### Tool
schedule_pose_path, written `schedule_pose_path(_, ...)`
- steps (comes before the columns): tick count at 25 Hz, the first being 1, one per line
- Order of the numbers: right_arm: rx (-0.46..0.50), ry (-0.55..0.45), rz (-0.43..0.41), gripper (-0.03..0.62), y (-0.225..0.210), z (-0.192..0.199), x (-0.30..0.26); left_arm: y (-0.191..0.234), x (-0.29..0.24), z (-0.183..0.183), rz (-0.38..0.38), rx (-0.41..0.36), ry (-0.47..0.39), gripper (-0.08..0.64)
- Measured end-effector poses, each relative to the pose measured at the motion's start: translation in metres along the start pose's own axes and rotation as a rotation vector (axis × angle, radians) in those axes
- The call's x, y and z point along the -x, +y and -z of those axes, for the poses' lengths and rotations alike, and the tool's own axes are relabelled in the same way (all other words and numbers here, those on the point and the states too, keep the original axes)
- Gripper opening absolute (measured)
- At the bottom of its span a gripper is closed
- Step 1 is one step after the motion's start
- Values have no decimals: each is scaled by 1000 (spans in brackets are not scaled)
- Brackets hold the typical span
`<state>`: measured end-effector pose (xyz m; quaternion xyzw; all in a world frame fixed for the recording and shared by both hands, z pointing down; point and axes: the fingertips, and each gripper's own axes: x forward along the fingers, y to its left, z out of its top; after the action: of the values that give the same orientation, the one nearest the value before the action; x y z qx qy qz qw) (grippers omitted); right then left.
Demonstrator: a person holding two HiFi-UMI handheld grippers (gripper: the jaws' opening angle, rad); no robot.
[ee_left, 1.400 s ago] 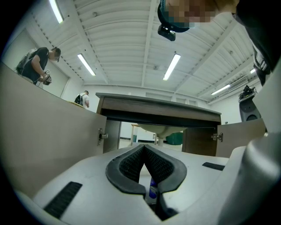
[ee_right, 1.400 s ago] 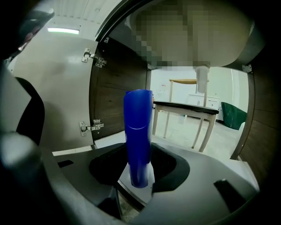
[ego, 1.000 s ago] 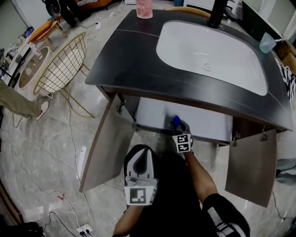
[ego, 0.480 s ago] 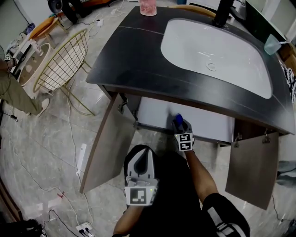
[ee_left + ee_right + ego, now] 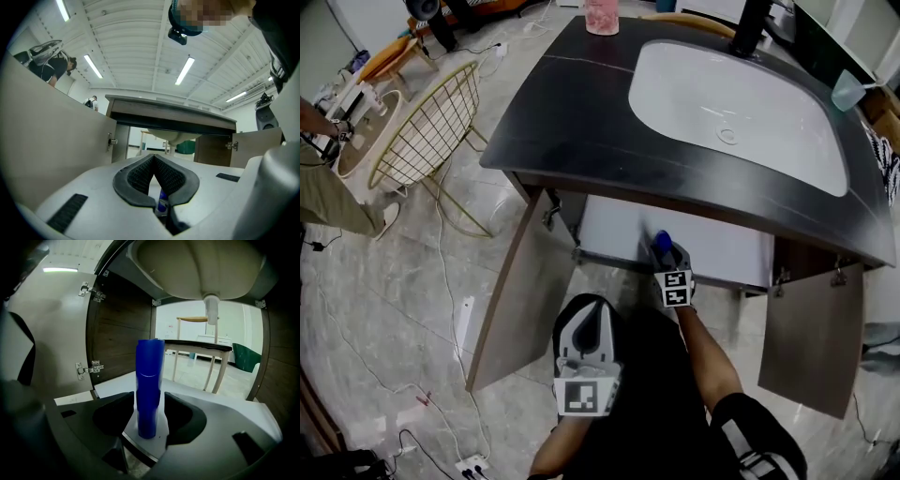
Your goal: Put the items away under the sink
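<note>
A tall blue bottle (image 5: 150, 380) stands upright on the white cabinet floor (image 5: 117, 380) under the sink. My right gripper (image 5: 150, 404) is shut on its lower half, one pad on each side. In the head view the blue bottle (image 5: 659, 244) shows just past the right gripper (image 5: 667, 257), at the cabinet's front edge. My left gripper (image 5: 586, 309) hangs back, low and in front of the cabinet. It is shut with nothing in it, and its pads meet in the left gripper view (image 5: 154, 161).
Both cabinet doors stand open, the left door (image 5: 525, 291) and the right door (image 5: 811, 337). The basin's underside (image 5: 197, 263) and drain pipe (image 5: 212, 310) hang above the bottle. A black countertop (image 5: 562, 112) carries a pink cup (image 5: 602, 14). A gold wire basket (image 5: 422, 131) stands at the left.
Both grippers and the blue bottle hold their places. Only the head view has drifted slightly.
</note>
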<state>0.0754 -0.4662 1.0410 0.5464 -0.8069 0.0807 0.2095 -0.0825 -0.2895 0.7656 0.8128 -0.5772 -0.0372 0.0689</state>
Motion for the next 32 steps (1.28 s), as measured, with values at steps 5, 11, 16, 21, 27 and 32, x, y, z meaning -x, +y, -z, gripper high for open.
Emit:
schedule_pose_path(5,-14,-31,78,190,-7,-9,26,-1,0,0,20,-8,9,15)
schedule_pose_path(11,-40,7,42,35,7,-22,76,0,-12,-12,55,9,50,15)
schedule_pose_path(16,-207,186,1,12,16,-42,125,-5,-19,-42,78,29,165,15)
schedule_pose_path(21,-263,302,-4,11,19,-86,174,-6,-28,-91,86,22,249,15)
schedule_pose_path(27,-306,350,-32,11,23,-159,248,-37,-24,-171,116,-18,294,15)
schedule_pose_path(32,-319,371,-52,11,21,-222,335,-86,7,-252,132,-31,293,15)
